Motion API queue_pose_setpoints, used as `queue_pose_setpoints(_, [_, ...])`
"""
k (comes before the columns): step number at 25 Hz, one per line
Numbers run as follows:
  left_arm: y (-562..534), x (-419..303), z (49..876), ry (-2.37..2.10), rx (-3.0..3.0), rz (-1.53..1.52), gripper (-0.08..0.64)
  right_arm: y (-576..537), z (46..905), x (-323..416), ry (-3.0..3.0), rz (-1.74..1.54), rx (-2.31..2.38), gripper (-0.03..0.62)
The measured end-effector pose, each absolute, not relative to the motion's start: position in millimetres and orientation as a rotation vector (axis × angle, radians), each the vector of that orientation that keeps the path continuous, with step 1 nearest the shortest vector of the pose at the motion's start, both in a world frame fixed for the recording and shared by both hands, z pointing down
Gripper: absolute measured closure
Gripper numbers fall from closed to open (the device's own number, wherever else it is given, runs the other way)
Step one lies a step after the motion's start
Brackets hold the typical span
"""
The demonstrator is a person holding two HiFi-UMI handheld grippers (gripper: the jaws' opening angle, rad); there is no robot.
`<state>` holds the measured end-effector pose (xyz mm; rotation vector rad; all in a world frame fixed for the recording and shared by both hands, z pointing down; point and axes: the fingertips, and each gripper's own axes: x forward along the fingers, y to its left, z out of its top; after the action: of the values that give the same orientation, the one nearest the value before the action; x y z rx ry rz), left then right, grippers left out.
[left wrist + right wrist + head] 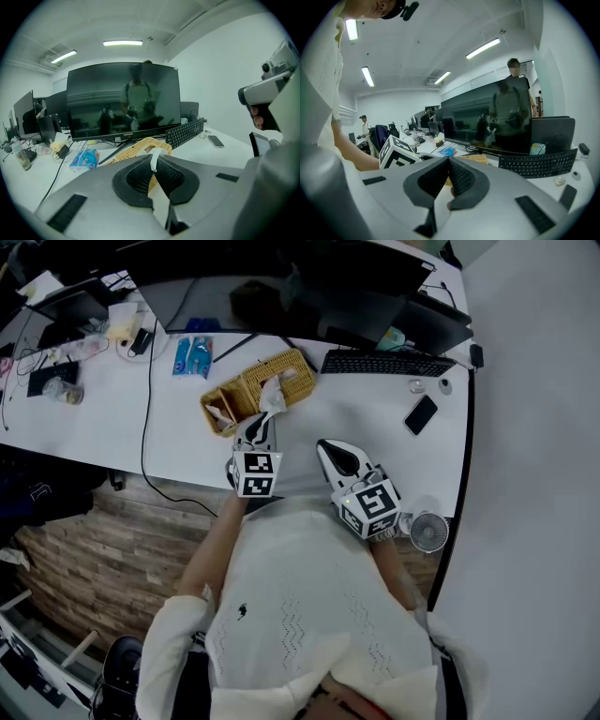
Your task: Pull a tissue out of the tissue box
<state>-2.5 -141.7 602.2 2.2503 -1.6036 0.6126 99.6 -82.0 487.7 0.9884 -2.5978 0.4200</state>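
Leaning over the near edge of the white bench [356,423] in a pale knit top [309,615], holding a gripper in each hand. Pinching a thin, crumpled white tissue [154,159] between the ribbed black pads of the left gripper [153,170], jaws closed on it, its lower end disappearing between them. Hovering just above the tissue box [279,379], a woven wicker oblong sitting mid-bench towards the far edge. Holding the right gripper [448,161] pressed together on nothing, by the near edge, just beside the left. Showing something pale in the box's open end compartment, too small to make out. Sharing the bench with a black keyboard [384,363] near the far right corner, a dark flat phone [421,414] and a round fan [429,532] along the right edge.
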Motion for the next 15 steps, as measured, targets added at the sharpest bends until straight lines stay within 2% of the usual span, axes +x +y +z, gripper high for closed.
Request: queue_pose_setpoints(15, [-126.9,-6.5,586.6,-1.610,2.276,0.563,0.546,-79.4,491.8,96.6,-2.589,0.418,0.982,0.591])
